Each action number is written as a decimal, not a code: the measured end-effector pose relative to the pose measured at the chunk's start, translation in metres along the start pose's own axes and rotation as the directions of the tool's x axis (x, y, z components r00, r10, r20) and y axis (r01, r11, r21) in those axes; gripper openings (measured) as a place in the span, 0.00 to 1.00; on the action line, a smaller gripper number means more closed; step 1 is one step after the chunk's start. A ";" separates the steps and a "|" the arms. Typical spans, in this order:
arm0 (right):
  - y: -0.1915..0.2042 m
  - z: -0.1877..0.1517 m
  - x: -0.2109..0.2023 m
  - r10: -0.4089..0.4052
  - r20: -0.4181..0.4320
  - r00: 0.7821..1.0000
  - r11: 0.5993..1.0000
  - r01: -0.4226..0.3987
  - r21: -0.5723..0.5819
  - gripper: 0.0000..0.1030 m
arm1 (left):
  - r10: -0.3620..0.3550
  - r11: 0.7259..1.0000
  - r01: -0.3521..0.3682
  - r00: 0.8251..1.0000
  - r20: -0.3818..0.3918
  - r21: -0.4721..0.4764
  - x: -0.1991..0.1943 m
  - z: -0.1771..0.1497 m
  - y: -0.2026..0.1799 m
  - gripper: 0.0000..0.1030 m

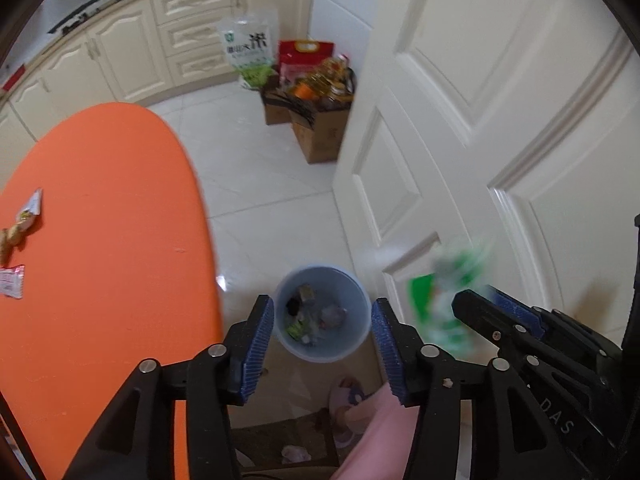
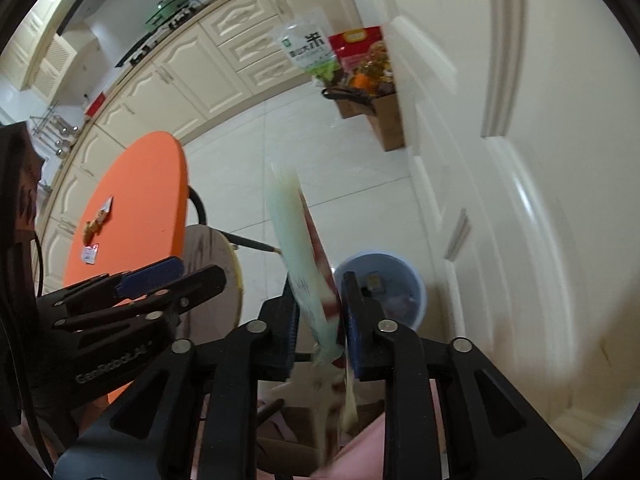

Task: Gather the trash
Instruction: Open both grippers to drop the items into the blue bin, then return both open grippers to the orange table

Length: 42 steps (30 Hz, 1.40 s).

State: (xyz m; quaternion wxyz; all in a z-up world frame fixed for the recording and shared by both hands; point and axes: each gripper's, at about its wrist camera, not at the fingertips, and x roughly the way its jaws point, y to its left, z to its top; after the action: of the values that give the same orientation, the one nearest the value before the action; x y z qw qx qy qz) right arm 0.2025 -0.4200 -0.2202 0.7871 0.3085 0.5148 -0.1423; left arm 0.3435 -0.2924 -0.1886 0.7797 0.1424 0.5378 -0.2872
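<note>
Left gripper (image 1: pixel 323 340) hangs over the floor, pointing steeply down, fingers (image 1: pixel 258 344) standing fairly wide apart with nothing between them. Straight through the gap sits the pale blue trash bin (image 1: pixel 322 314) on the white tile floor, already holding several scraps. From the bin, the orange round surface (image 1: pixel 112 260) lies at 9 o'clock and the cream panelled door (image 1: pixel 500 140) at 3 o'clock.

Right gripper (image 2: pixel 320 332) is just beside the left one, at its 3 o'clock, also tilted steeply down. A long wrapper (image 2: pixel 298 256), pale green on one face with red on the other, stands between its fingers (image 2: pixel 356 332), sticking up toward 12 o'clock and trailing below toward 6. Gap is narrow; wrapper is blurred, and I cannot tell whether the pads press on it or it hangs loose. In the left wrist view the same wrapper shows as a green-white smear at the right gripper's tip, at about 3 o'clock from the bin and above the floor, not in the bin.

In the right wrist view the bin (image 2: pixel 380 292) is at 1 o'clock of the fingers, near the door.

Still on the orange surface, far 9 o'clock edge: a white torn packet (image 1: pixel 32 208), a brownish scrap (image 1: pixel 10 240), a pink-white packet (image 1: pixel 11 282).

Cardboard boxes (image 1: pixel 316 132) full of groceries stand at 12 o'clock by the cabinets (image 1: pixel 160 40).
</note>
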 end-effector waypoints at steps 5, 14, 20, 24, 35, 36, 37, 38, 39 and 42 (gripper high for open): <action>0.012 0.003 0.000 0.000 0.005 1.000 1.000 0.001 -0.022 0.23 | 0.019 1.000 -0.019 1.000 0.016 -0.017 -0.006 -0.009 0.006 0.49; 0.041 -0.003 -0.015 -0.034 0.039 0.999 0.997 0.037 -0.072 0.25 | 0.052 0.998 -0.050 0.998 0.036 -0.047 -0.021 -0.033 0.022 0.49; 0.078 -0.013 -0.032 -0.040 0.098 0.994 0.991 0.051 -0.121 0.46 | 0.082 0.994 -0.075 0.993 0.082 -0.082 -0.050 -0.057 0.045 0.52; 0.104 -0.020 -0.040 -0.026 0.132 0.991 0.989 0.044 -0.138 0.69 | 0.103 0.989 -0.089 0.989 0.111 -0.118 -0.071 -0.078 0.065 0.54; 0.198 -0.041 -0.034 0.014 0.139 0.990 0.956 0.028 -0.292 0.75 | 0.187 0.955 -0.144 0.971 0.147 -0.260 -0.115 -0.127 0.137 0.69; 0.205 -0.043 -0.032 0.018 0.134 0.991 0.952 0.024 -0.304 0.76 | 0.196 0.952 -0.152 0.970 0.145 -0.267 -0.117 -0.129 0.142 0.70; 0.215 -0.045 -0.028 0.025 0.126 0.992 0.948 0.016 -0.319 0.78 | 0.207 0.947 -0.163 0.968 0.140 -0.277 -0.118 -0.131 0.150 0.72; 0.224 -0.046 -0.025 0.033 0.122 0.992 0.944 0.009 -0.331 0.84 | 0.218 0.941 -0.172 0.967 0.133 -0.290 -0.120 -0.133 0.158 0.73; 0.234 -0.047 -0.021 0.041 0.119 0.992 0.937 0.004 -0.348 0.86 | 0.222 0.937 -0.176 0.967 0.127 -0.301 -0.124 -0.133 0.168 0.73; 0.256 -0.045 -0.010 0.050 0.104 0.993 0.923 -0.006 -0.385 0.86 | 0.234 0.921 -0.183 0.966 0.112 -0.343 -0.132 -0.136 0.199 0.73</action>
State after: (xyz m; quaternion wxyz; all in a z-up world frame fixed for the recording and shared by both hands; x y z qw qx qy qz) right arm 0.3040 -0.1957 -0.1367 0.8618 0.1469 0.4834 -0.0445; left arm 0.3265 -0.0238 -0.1362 0.8570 0.0443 0.4996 -0.1182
